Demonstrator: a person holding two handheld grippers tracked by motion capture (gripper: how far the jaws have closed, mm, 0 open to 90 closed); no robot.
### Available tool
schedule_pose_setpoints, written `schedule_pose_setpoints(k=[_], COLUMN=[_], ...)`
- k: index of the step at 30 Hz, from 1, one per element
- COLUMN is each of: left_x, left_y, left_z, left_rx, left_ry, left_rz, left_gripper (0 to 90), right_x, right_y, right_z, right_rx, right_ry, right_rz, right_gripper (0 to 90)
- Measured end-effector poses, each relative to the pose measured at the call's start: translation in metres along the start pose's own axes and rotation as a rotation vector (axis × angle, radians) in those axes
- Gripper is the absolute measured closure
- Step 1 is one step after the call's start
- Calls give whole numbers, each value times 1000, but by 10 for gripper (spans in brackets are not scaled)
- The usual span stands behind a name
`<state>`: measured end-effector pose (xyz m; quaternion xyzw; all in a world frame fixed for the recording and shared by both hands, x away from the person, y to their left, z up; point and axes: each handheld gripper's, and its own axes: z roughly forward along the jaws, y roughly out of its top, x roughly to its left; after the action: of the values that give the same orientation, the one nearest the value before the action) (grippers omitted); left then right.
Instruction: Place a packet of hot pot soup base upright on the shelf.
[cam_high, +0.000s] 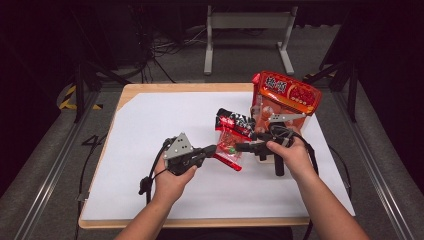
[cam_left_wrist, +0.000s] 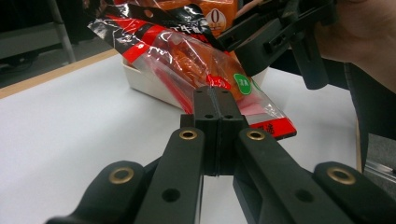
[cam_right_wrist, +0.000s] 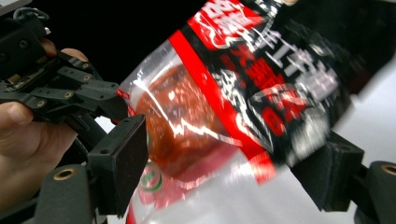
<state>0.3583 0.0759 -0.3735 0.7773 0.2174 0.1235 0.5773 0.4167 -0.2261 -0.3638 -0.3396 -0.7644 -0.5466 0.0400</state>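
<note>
A snack packet (cam_high: 231, 134) with a black-and-red top and a clear lower part hangs over the middle of the white table sheet. My left gripper (cam_high: 214, 149) is shut on its lower edge; in the left gripper view the closed tips (cam_left_wrist: 215, 100) pinch the clear film of the packet (cam_left_wrist: 173, 51). My right gripper (cam_high: 241, 147) comes in from the right. Its jaws stand wide apart in the right gripper view (cam_right_wrist: 224, 168), with the packet (cam_right_wrist: 224, 107) between the pads (cam_right_wrist: 122, 158) and not pressed by them. The left gripper (cam_right_wrist: 70, 93) shows beyond.
A large orange-red snack bag (cam_high: 289, 94) stands upright at the back right of the table. A low white box (cam_left_wrist: 140, 81) lies behind the packet. The white sheet (cam_high: 150, 130) covers most of the wooden tabletop. The other gripper (cam_left_wrist: 271, 37) is close at the upper right.
</note>
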Motion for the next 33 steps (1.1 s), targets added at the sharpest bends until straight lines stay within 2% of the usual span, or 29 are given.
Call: schedule_pose_setpoints(k=[4,6,9,11,12,15,20,21,22,28,33], left_x=[-1,-1,0,0,0,1,4,4,5,6,8], left_y=[0,-1,-1,-2,-2,-5,-8,-8,-8,-10,-11], left_z=[3,3,4,5,5,7,10,10,10,12,12], left_rx=[3,12,21,27,35,48,57,62,54,53,65], left_ry=[-18,-23,-23,-23,-23,-23,-18,-11,-23,-21,3], left_rz=[9,10,23,19,17,9,-3,1,-15,-21,-26], left_gripper=[900,900,900,900,900,900,900,900,899,882,815], right_x=[2,2,3,4,5,7,9,10,12,18,27], right_y=[2,3,4,5,5,7,9,10,11,13,18], right_z=[1,-2,-4,-5,-6,-10,-18,-20,-22,-26,-32], right_rx=[-1,-5,10,21,31,59,61,63,65,60,34], right_ry=[-7,-6,-8,-18,-20,-26,-9,-15,-40,-79,-100], right_rz=[-9,-7,-13,-36,-57,-106,-143,-155,-178,-230,-295], right_gripper=[270,351,400,438,515,603,738,791,887,897,898])
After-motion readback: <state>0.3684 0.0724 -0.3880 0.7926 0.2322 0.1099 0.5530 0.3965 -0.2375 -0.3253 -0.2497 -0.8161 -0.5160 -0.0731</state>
